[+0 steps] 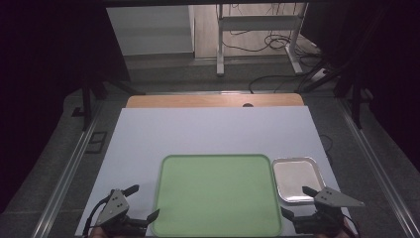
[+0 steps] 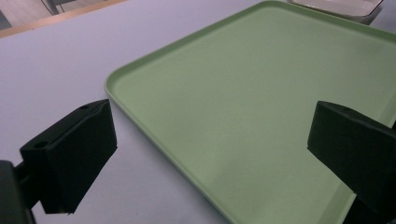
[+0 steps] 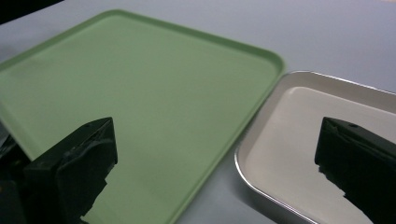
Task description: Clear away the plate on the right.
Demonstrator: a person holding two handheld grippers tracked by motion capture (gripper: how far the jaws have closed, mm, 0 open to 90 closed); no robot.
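Two trays sit bare at the bench's near edge: a green tray (image 1: 218,196) and, just beside its right side, a small metal tray (image 1: 296,178). The left gripper (image 1: 143,202) and right gripper (image 1: 297,202) flank them, jaws apart and holding nothing. A careless reach could likely knock the light metal tray askew. The bench (image 1: 208,131) is pale; behind lie dark floor and cables.

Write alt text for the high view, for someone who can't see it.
A large empty green tray lies on a white table, with a smaller empty metal tray close beside its right edge. The left gripper and right gripper sit at the near corners, jaws open.
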